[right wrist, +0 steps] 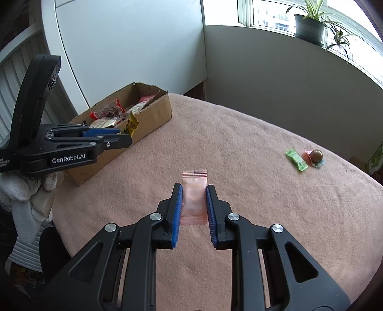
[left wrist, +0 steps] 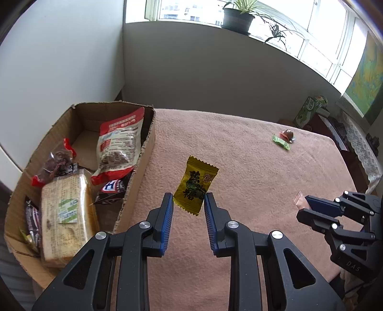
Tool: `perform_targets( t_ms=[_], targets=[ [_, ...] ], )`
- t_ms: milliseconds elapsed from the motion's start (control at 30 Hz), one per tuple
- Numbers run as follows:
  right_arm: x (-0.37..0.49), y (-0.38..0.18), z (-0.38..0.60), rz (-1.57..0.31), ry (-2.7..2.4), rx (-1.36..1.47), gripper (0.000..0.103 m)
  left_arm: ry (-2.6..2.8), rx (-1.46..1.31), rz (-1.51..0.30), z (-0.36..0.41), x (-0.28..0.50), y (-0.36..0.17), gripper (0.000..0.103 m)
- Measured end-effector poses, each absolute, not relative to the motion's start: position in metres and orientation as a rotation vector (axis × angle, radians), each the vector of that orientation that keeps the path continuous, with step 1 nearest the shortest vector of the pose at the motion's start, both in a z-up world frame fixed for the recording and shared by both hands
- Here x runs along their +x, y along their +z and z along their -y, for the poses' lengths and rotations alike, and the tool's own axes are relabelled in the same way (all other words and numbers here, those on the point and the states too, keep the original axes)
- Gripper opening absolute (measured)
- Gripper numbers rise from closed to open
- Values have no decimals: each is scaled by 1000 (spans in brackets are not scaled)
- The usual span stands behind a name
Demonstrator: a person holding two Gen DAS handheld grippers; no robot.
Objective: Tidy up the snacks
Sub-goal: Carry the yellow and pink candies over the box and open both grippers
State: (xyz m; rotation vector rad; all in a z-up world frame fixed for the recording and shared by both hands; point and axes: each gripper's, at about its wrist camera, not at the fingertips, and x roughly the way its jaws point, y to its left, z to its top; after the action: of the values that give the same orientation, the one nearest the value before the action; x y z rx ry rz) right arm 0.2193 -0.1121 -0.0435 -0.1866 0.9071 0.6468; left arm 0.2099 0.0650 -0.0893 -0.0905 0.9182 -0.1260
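Yellow candy packet (left wrist: 195, 186) pinching in my left gripper (left wrist: 188, 203) | pink sachet (right wrist: 194, 198) pinching in right gripper (right wrist: 194, 205) | both looking light, crinkly, slippery: gripping mid-body | carrying toward cardboard box (left wrist: 134, 172), far left

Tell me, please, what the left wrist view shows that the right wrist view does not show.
Only the left wrist view shows deep into the cardboard box: a wrapped bread loaf and a red-and-white pouch. It also shows the printed face of the yellow candy held by the left gripper.

Only the right wrist view shows the whole pink sachet in the right gripper, and a white-gloved hand.

Both show the green packet, the round brown sweet, the pink cloth and the potted plant.
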Motion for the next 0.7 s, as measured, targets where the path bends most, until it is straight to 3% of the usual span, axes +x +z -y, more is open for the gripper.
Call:
perform_targets(
  t_ms=[333,700],
  targets=[
    [243,-6,61,-841,698,-161,20,-69,-50,-844,-92,193,-62,25],
    [269,-3,-12,-863,770,-145,20,-11,-55,-817,-130,190,-61,25]
  ],
)
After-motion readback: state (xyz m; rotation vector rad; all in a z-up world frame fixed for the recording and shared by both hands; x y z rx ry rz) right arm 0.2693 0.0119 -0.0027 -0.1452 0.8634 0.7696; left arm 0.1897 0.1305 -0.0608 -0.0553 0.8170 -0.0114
